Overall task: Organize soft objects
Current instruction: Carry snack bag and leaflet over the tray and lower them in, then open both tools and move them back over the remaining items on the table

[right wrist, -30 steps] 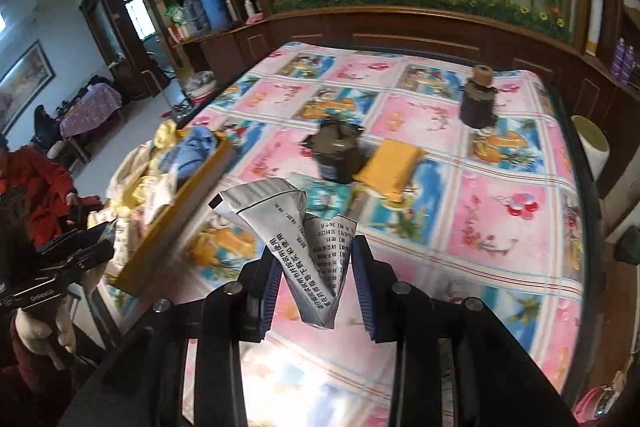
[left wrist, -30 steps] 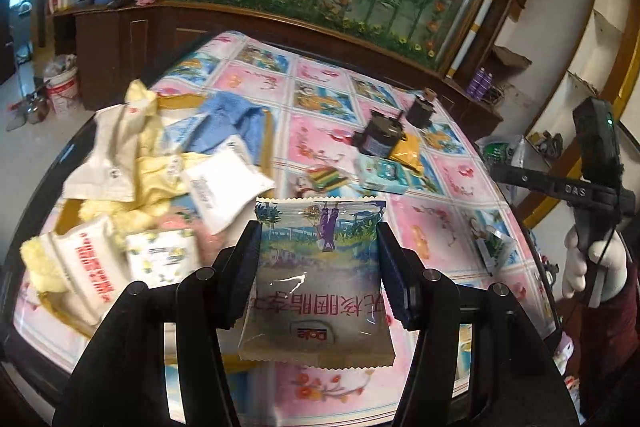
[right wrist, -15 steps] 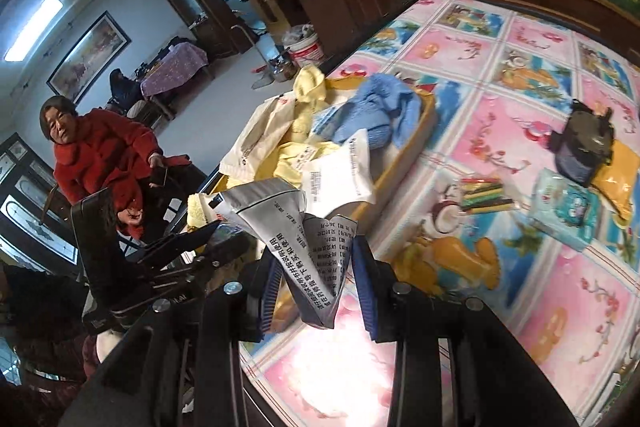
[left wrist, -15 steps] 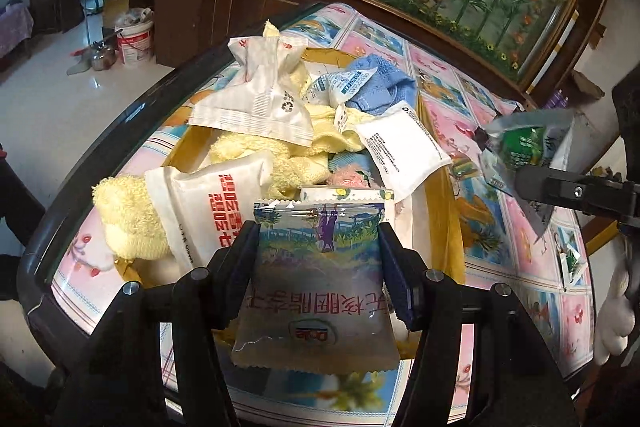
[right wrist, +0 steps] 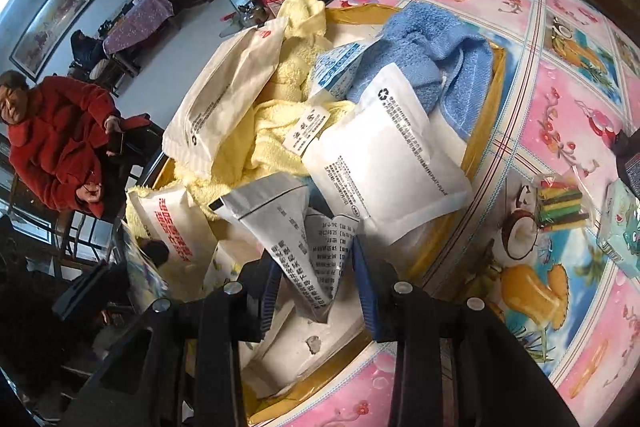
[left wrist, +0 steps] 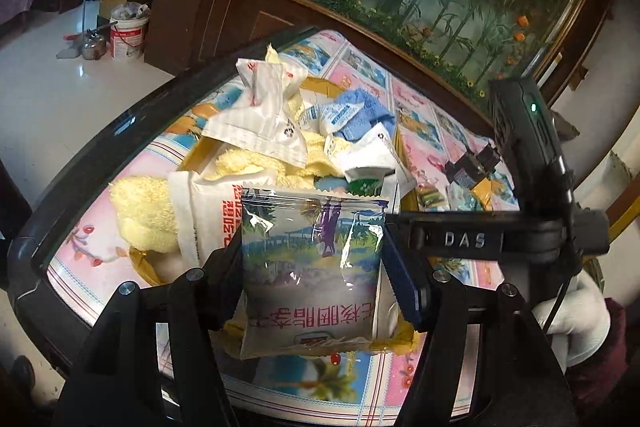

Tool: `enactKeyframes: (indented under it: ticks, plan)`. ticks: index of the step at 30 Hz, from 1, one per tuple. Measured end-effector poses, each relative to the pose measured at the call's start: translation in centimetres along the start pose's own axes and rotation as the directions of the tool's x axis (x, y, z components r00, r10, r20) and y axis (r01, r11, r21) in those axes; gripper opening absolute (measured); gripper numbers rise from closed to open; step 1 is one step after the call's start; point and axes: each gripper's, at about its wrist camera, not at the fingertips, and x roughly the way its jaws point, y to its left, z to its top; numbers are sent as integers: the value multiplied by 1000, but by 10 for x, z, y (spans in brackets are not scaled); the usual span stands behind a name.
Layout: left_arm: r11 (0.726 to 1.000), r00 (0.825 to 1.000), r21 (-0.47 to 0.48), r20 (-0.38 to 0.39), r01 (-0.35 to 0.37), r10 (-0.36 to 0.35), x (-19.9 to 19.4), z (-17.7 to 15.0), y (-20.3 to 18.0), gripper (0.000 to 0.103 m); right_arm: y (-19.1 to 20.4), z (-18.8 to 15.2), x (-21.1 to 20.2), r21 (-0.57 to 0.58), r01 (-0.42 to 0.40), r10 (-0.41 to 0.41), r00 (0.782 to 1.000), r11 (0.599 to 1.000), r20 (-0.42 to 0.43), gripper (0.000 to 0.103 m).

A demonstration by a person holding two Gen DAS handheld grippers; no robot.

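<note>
Left wrist view: left gripper (left wrist: pixel 314 269) is clamped on a clear snack packet (left wrist: pixel 312 267), held above the near end of the yellow tray (left wrist: pixel 200 151). Tray already carries a yellow towel (left wrist: pixel 144 211), blue towel (left wrist: pixel 360 111) and several white pouches.

Right wrist view: right gripper (right wrist: pixel 316 273) pinches a crumpled printed packet (right wrist: pixel 296 239) directly over the tray (right wrist: pixel 486 131). Both packets remain undeposited. A coloured packet (right wrist: pixel 560 203) and teal packet (right wrist: pixel 620 231) lie on the tablecloth (right wrist: pixel 560 87), apparently unsorted.
</note>
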Motion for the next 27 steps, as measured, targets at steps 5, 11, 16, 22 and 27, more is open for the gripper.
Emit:
enactKeyframes:
  ticks: [5,11,16,22,27]
  plan:
    - [1000,998,-11,50,25,-25,-10,8,1,64,4,-6,-5,-42,-13,13,1000,999,7,43]
    - [1000,998,26,57,6,-8,-12,8,-5,64,0,-3,-39,-17,-84,85,994,996,73,65]
    - [996,996,49,46,-80,78,-11,8,-16,65,-15,29,-89,64,-103,86,970,993,227,65]
    - [955,955,95,132,-280,266,-22,10,-27,78,-13,5,-137,63,-189,141,880,980,454,81]
    - [910,915,133,150,-393,374,-18,6,-37,78,-14,-23,-99,60,-125,98,938,990,331,81]
